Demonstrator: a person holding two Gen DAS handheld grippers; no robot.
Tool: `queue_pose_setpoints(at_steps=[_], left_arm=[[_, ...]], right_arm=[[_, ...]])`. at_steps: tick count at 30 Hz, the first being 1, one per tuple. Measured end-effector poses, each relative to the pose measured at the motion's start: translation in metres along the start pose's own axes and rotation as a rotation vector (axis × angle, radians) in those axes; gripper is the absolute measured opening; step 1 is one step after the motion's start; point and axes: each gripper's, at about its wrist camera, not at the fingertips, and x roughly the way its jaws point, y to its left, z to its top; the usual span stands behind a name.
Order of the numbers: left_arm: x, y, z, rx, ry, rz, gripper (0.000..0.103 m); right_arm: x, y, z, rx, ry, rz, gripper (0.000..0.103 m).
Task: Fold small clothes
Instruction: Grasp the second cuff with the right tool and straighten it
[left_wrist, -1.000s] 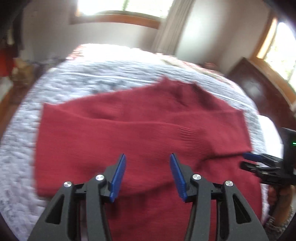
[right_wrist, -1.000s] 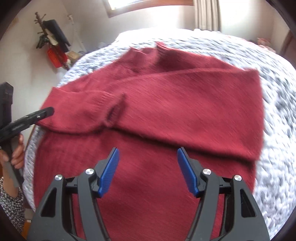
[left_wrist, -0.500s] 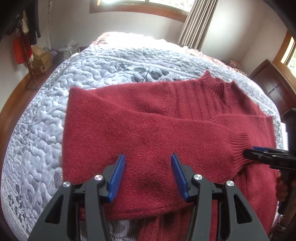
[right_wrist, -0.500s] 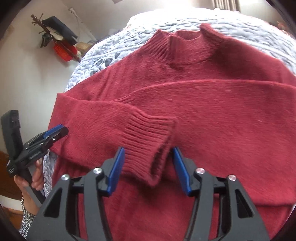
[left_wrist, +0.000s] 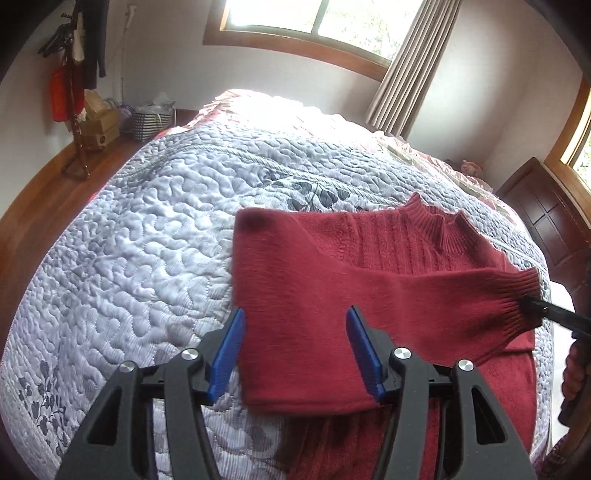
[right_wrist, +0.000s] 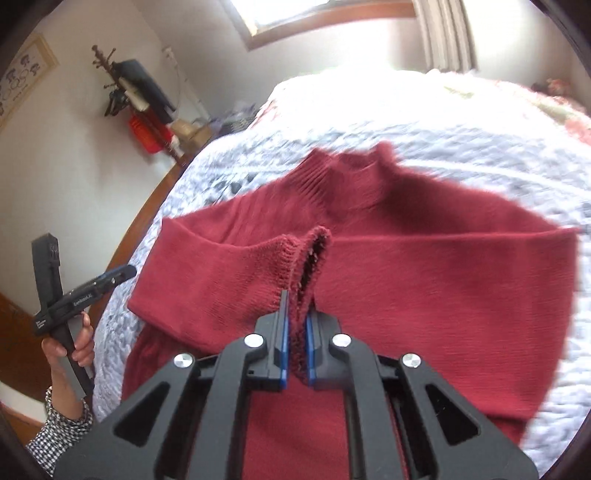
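A red knit sweater (left_wrist: 369, 280) lies on the quilted bedspread (left_wrist: 147, 240), collar at the far side, its left sleeve folded across the chest. My left gripper (left_wrist: 295, 328) is open and hovers over the sweater's folded left edge, with nothing between its fingers. My right gripper (right_wrist: 297, 306) is shut on the ribbed sleeve cuff (right_wrist: 284, 254) and holds it raised a little above the sweater's body (right_wrist: 424, 295). The left wrist view shows that cuff (left_wrist: 517, 291) at the right, pinched by the right gripper (left_wrist: 532, 306).
A coat rack (left_wrist: 74, 92) with hanging clothes, boxes and a basket (left_wrist: 151, 118) stand by the far wall on the wooden floor (left_wrist: 37, 192). A dark wooden cabinet (left_wrist: 546, 221) is beside the bed at the right. A hand (right_wrist: 70, 350) holds the left gripper (right_wrist: 123, 274).
My right gripper closed on the sleeve cuff and lifted it off the sweater. The left gripper, still open, shifted left to the sweater's folded left edge.
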Motion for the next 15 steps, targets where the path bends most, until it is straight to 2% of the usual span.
queue_pose_setpoints(at_steps=[4, 9, 15], left_arm=[[0.012, -0.012, -0.002, 0.022, 0.023, 0.002, 0.057], [0.033, -0.024, -0.001, 0.026, 0.062, 0.024, 0.057], [0.066, -0.04, -0.001, 0.073, 0.111, 0.091, 0.057]], right_arm=[[-0.031, -0.033, 0.0, 0.041, -0.038, -0.056, 0.006], [-0.052, -0.075, -0.005, 0.104, -0.074, -0.129, 0.006], [-0.026, -0.124, -0.017, 0.18, -0.023, -0.17, 0.006]])
